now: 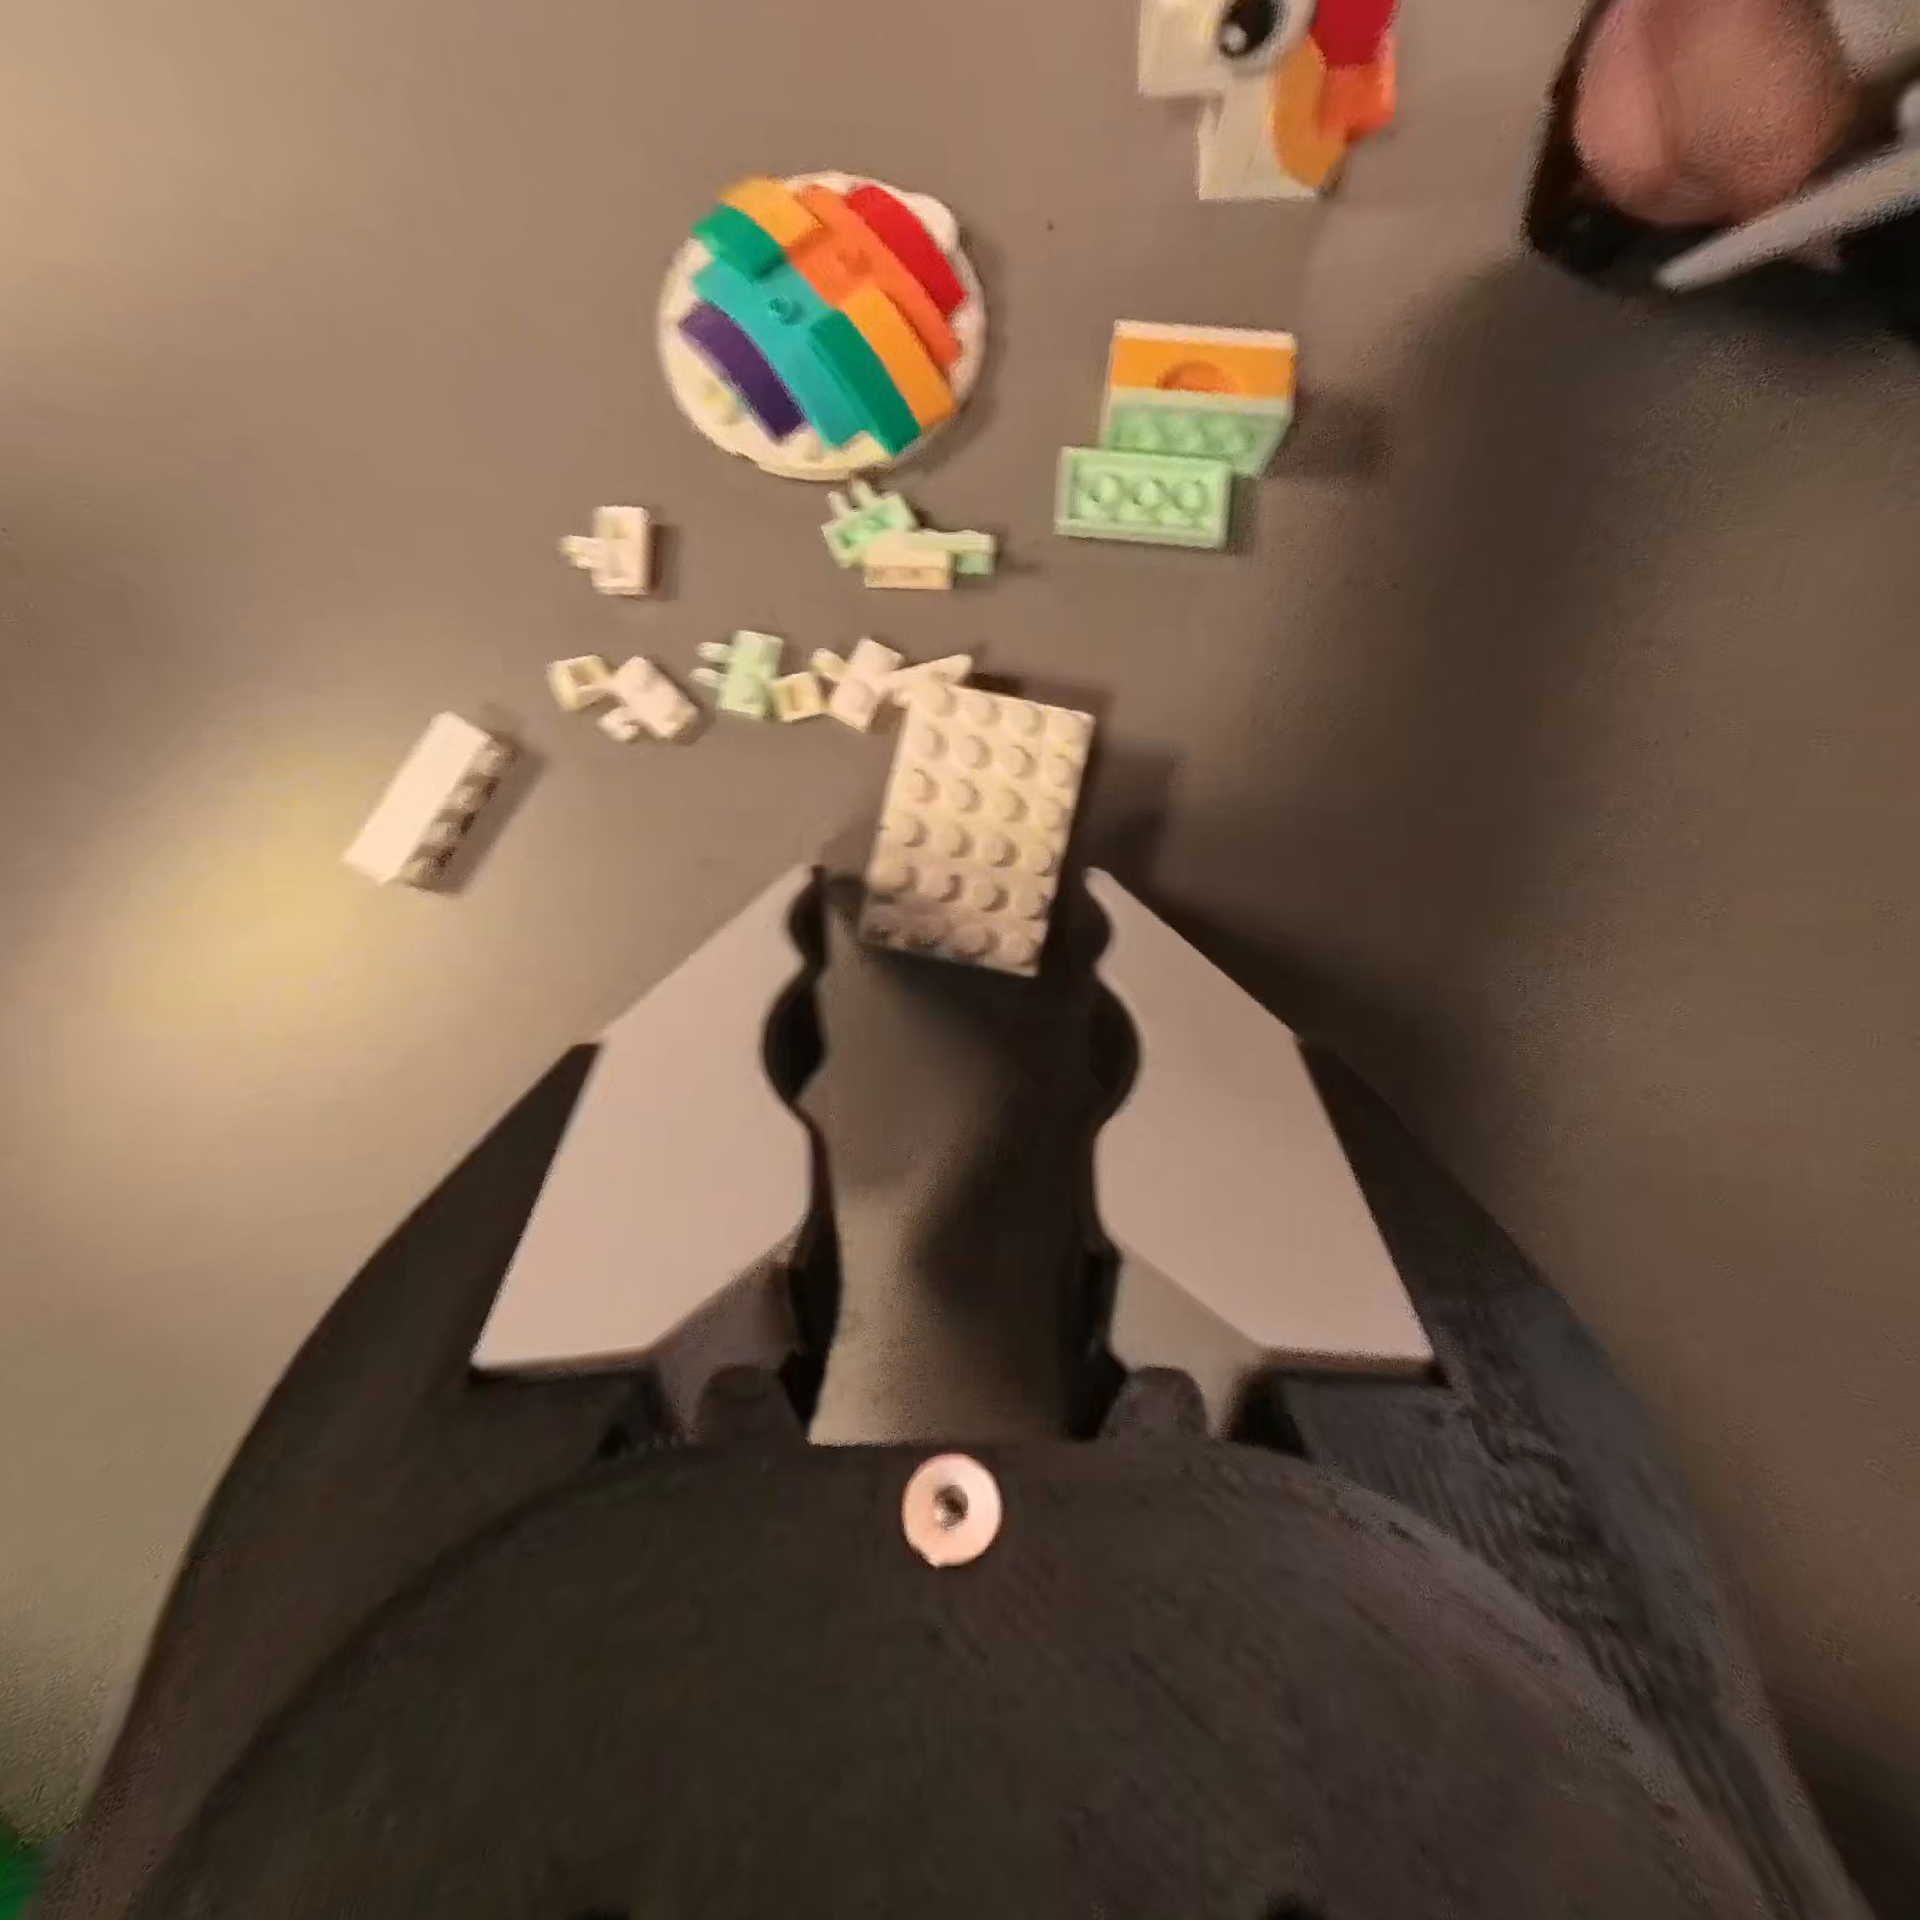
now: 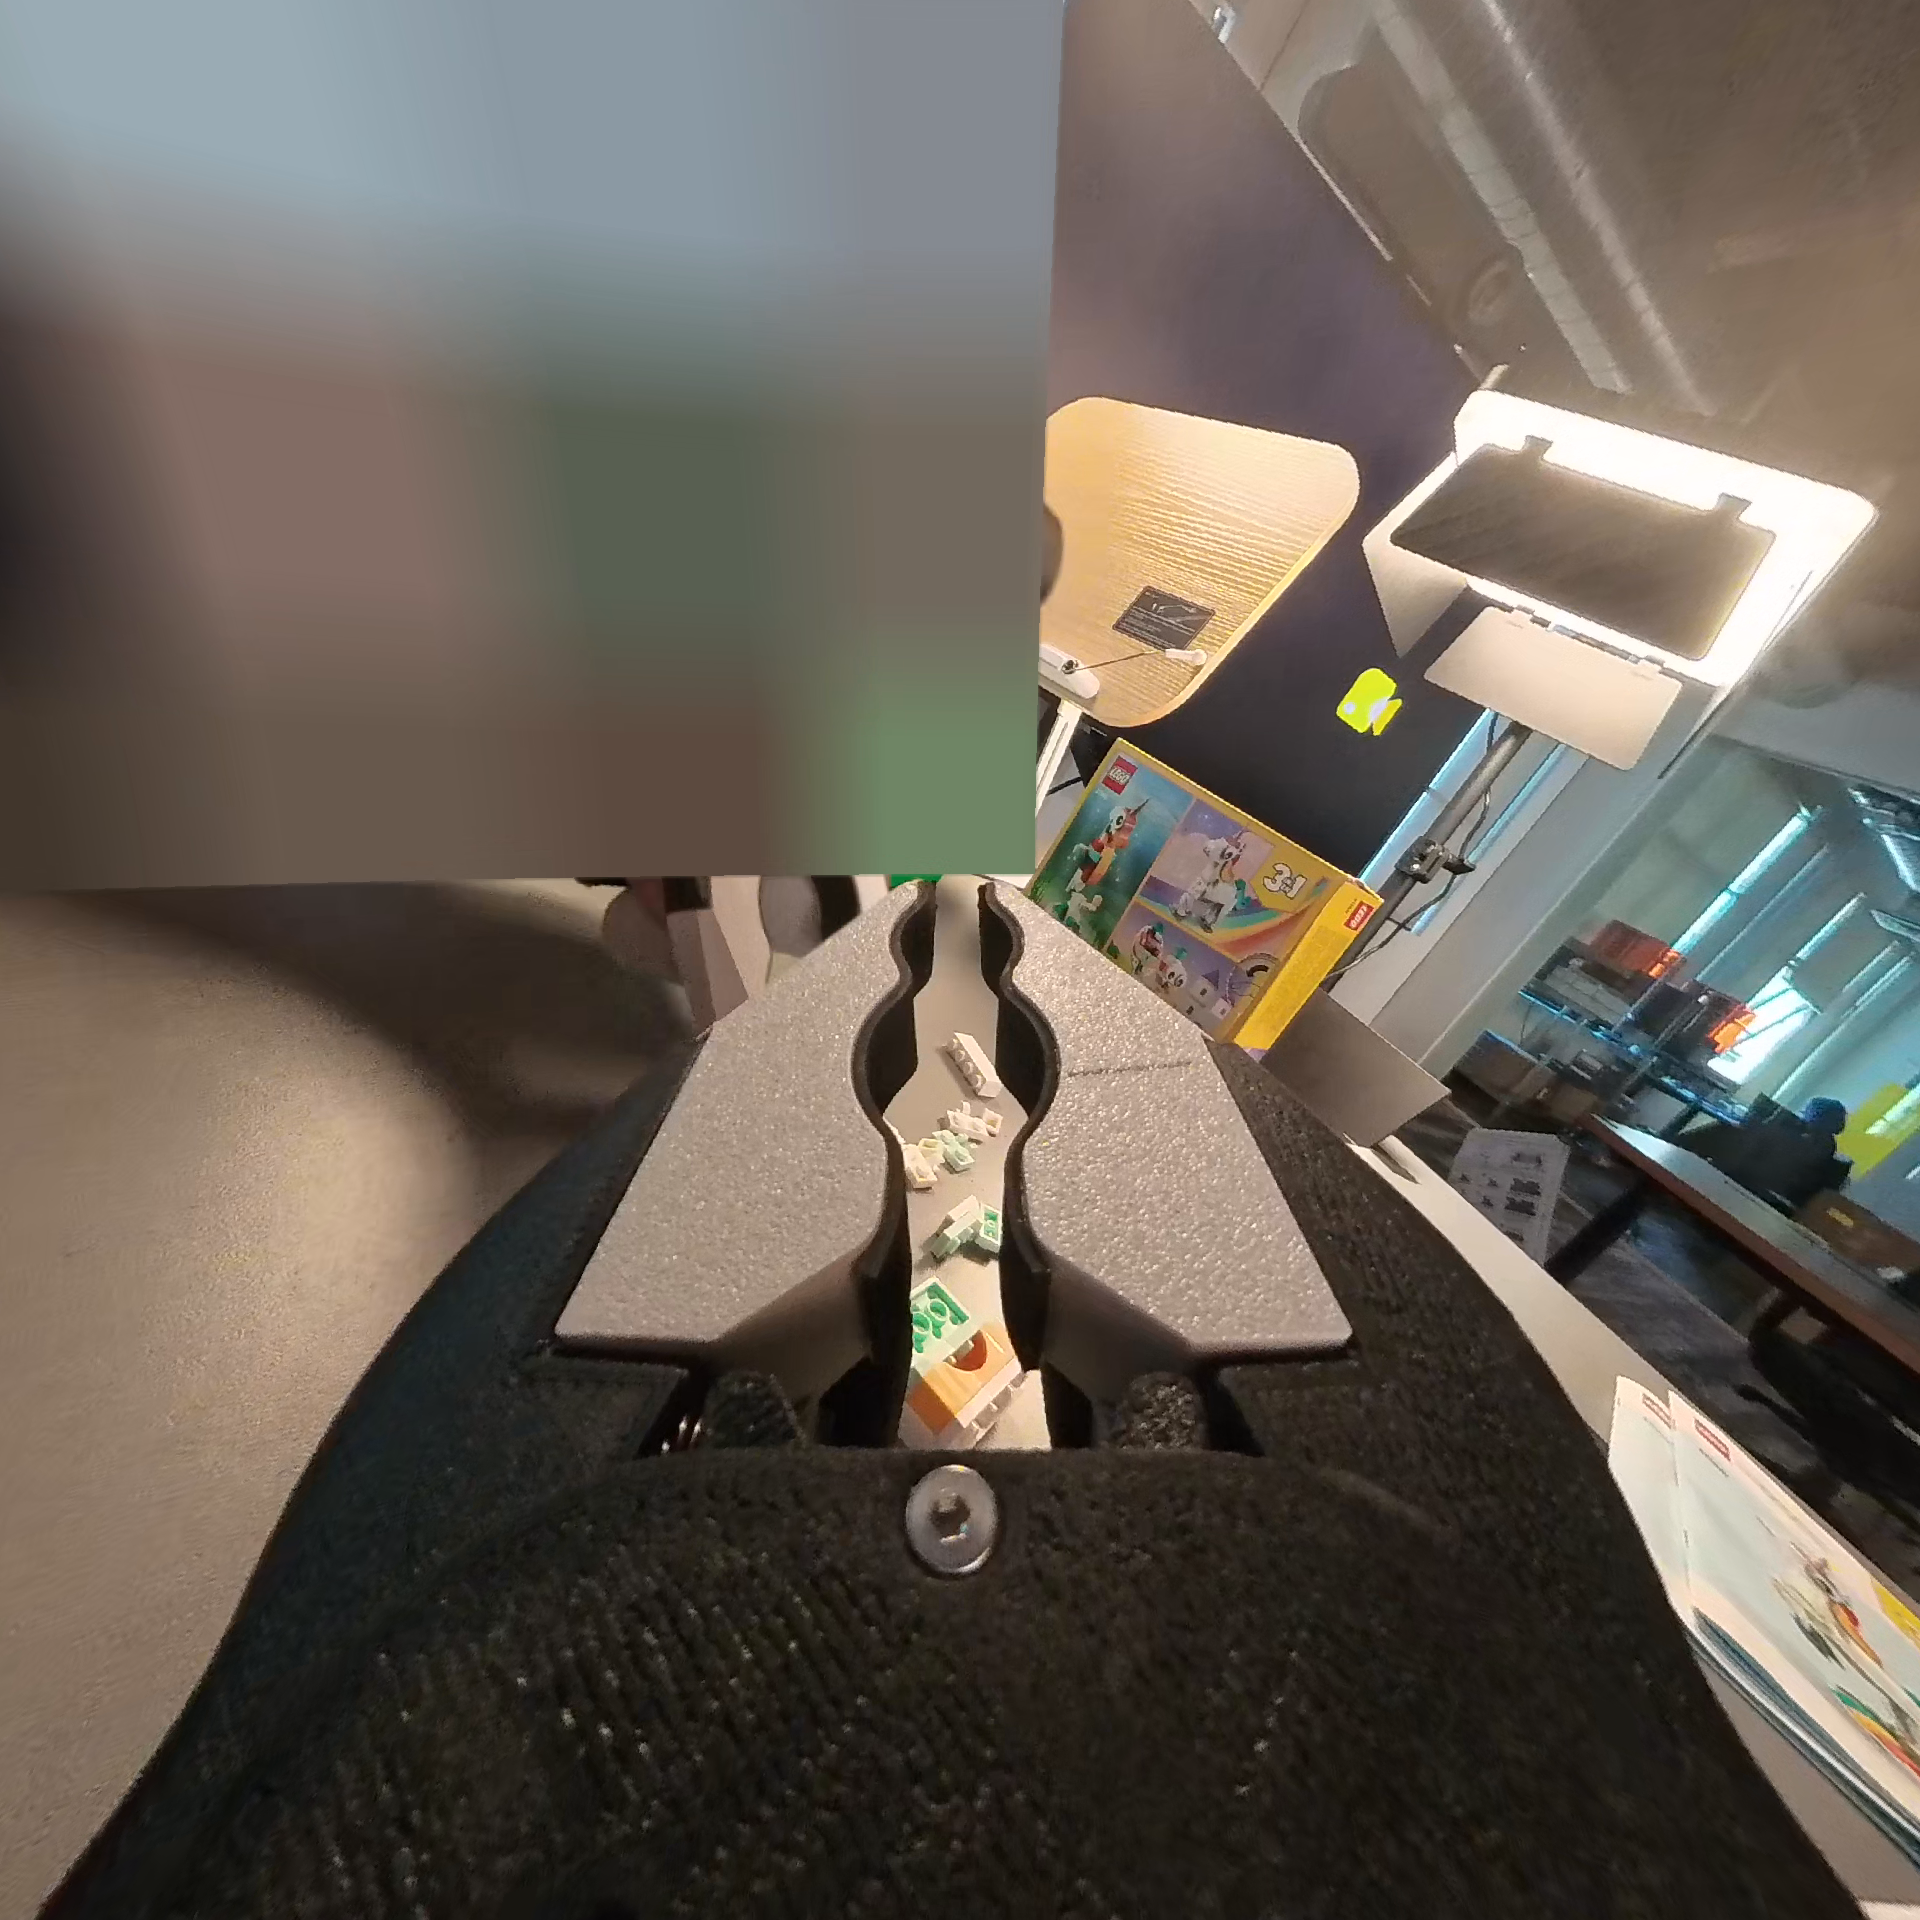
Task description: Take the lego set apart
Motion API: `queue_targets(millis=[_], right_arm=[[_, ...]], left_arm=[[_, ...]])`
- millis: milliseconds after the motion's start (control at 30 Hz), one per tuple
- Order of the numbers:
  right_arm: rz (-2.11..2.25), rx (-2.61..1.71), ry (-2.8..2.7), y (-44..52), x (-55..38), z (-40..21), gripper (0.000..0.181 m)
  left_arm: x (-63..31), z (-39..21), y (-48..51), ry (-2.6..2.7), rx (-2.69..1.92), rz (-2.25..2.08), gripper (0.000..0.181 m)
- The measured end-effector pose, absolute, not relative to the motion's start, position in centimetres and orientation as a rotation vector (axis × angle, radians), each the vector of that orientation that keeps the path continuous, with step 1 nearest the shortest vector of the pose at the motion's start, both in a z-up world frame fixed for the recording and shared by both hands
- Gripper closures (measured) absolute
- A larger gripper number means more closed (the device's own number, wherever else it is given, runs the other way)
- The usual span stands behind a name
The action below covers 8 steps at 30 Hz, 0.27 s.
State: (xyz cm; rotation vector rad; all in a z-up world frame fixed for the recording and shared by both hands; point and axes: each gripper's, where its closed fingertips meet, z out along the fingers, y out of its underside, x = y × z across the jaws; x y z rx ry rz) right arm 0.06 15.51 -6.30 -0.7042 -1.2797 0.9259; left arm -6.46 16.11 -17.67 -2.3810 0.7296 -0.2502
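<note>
Here, the left hand-held gripper (image 1: 951, 904) is released: its jaws stand wide apart over the grey table (image 1: 312, 312), and the white studded plate (image 1: 977, 826) lies between and just beyond the fingertips, ungrasped; whether a finger touches it cannot be told. The left wrist view is blurred.

Taking the white studded plate as landmark, the lego set lies in pieces:
- Beyond it, a round white disc with rainbow arches (image 1: 826, 322).
- Directly at its far edge, a scatter of small white and mint pieces (image 1: 727, 681).
- To its left, a long white brick (image 1: 431, 805) on its side.
- Beyond and to its right, a mint flat plate (image 1: 1148, 497) touching an orange-and-mint block (image 1: 1200, 400).
- Farthest, at the top right, a white figure head with red and orange parts (image 1: 1268, 94).

The right hand-held gripper (image 2: 954, 899) has its jaws nearly closed, with a narrow gap and nothing between them; through the gap, small pieces on the table show.

Printed matter: a yellow set box (image 2: 1205, 914) stands at the table's far side, and instruction booklets (image 2: 1787, 1600) lie at the right edge. Both bear writing.

In the room behind the box: a tan wooden panel (image 2: 1184, 551), a lit white panel on a stand (image 2: 1621, 551), ceiling ducts (image 2: 1579, 187) and windows.
</note>
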Motion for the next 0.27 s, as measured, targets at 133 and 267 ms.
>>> queue_targets(millis=[133,267], right_arm=[[0.928,-0.704,-1.278,15.5,0.1,-6.3,0.175],[0.927,-0.703,-1.280,15.5,0.1,-6.3,0.175]], left_arm=[[-5.6,-16.6,15.7,0.714,-2.314,-0.371,0.147],[-3.0,-11.2,13.9,0.517,-2.067,-0.872,0.147]])
